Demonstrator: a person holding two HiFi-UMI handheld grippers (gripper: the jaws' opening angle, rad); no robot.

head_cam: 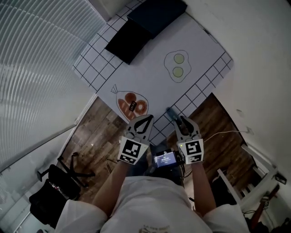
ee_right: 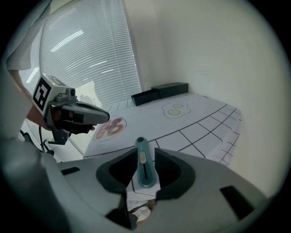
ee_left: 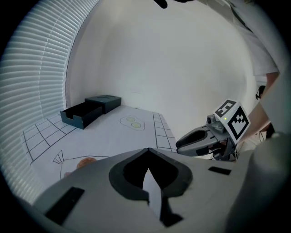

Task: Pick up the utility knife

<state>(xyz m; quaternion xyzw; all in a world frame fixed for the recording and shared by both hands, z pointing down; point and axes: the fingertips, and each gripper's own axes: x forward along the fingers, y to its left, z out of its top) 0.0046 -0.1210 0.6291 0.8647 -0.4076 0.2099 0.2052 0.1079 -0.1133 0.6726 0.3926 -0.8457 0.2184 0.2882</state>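
Note:
A teal utility knife [ee_right: 143, 164] lies at the near edge of the white gridded mat [ee_right: 200, 113], pointing away from me. It sits between the jaws of my right gripper [ee_right: 145, 151], which stand apart on either side of it and do not clamp it. In the head view the knife [head_cam: 173, 113] pokes out ahead of the right gripper [head_cam: 182, 121]. My left gripper [head_cam: 148, 117] hovers beside it over the mat's near edge, its tips together with nothing between them [ee_left: 148, 149].
A dark open box [head_cam: 129, 38] and its lid [head_cam: 157, 13] sit at the mat's far end. A fried-egg drawing [head_cam: 177, 66] and a reddish drawing [head_cam: 132, 105] with a small dark item mark the mat. Wooden floor and a black chair [head_cam: 54, 186] lie below.

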